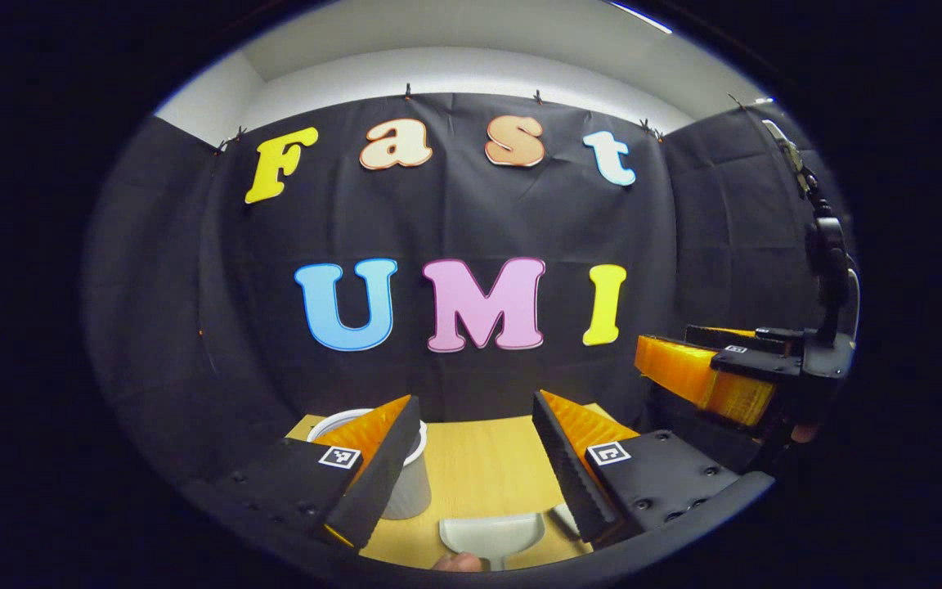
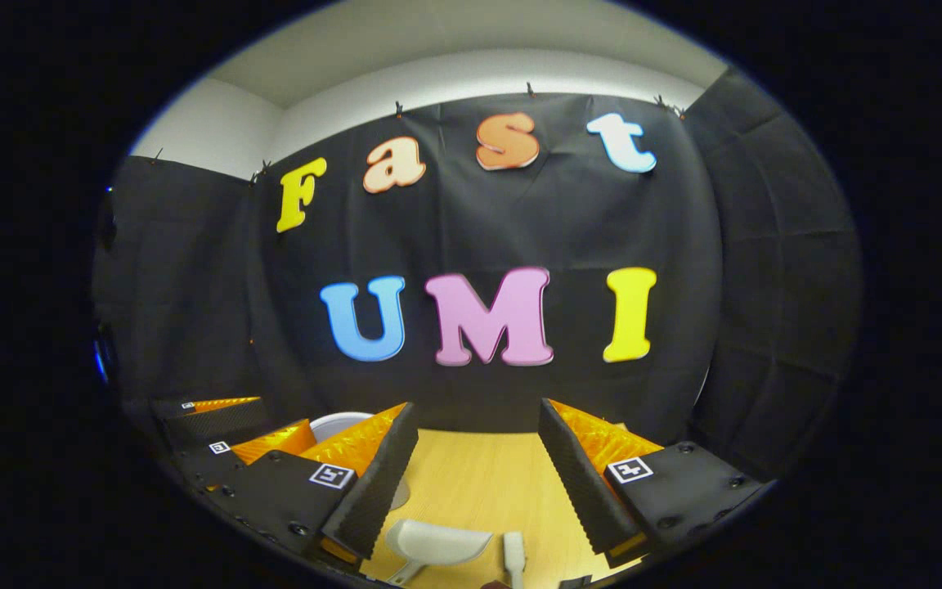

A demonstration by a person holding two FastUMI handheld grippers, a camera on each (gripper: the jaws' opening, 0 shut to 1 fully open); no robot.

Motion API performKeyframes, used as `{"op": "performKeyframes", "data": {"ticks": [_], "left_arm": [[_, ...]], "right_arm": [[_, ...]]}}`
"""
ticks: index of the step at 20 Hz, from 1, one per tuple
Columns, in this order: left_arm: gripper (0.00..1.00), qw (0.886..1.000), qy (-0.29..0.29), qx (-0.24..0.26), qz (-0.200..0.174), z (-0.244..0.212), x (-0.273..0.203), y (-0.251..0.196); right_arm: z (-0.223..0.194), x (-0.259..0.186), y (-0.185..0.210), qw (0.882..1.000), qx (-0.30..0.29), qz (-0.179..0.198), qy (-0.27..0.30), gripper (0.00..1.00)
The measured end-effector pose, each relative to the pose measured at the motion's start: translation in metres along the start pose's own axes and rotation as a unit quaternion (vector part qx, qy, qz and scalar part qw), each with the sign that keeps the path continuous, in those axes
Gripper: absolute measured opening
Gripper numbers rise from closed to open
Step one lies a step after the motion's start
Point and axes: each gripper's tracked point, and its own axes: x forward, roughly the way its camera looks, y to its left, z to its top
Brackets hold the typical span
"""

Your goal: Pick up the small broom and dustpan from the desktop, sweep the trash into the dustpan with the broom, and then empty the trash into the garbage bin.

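On the wooden desktop (image 1: 479, 458) lies a pale dustpan (image 1: 491, 536), just below and between my left gripper's (image 1: 476, 399) open fingers, which hold nothing. A sliver of the white broom (image 1: 562, 517) peeks out beside its right finger. A white garbage bin (image 1: 410, 483) stands at the left, half hidden behind the left finger. In the right gripper view the dustpan (image 2: 438, 541) and the broom (image 2: 513, 552) lie side by side low between my open, empty right gripper (image 2: 477, 405). The bin (image 2: 340, 424) shows behind its left finger.
The right gripper (image 1: 663, 343), held by a hand, hovers at the right of the left gripper view. The left gripper (image 2: 283, 413) sits at the lower left of the right gripper view. A small brownish thing (image 1: 459, 562) lies at the dustpan's near edge. Black cloth walls close the desk's back.
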Motion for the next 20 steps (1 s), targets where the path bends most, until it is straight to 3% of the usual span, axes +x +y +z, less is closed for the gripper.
{"op": "performKeyframes", "data": {"ticks": [4,7,13,20], "left_arm": [[0.83,0.997,-0.078,0.009,0.013,0.018,-0.005,-0.001],[0.81,0.995,-0.101,0.006,0.006,0.036,-0.017,-0.012],[0.82,0.997,-0.083,-0.006,0.001,0.021,-0.004,-0.011],[0.82,0.998,-0.060,-0.004,0.022,0.011,0.006,-0.005]], "right_arm": [[0.017,-0.006,0.002,0.999,-0.017,0.012,-0.036,0.96],[0.015,-0.004,0.001,0.999,-0.017,0.017,-0.037,0.96],[0.023,0.002,0.000,0.998,-0.003,-0.006,-0.065,0.96],[0.017,0.022,-0.016,0.998,0.008,-0.023,-0.052,0.96]]}}
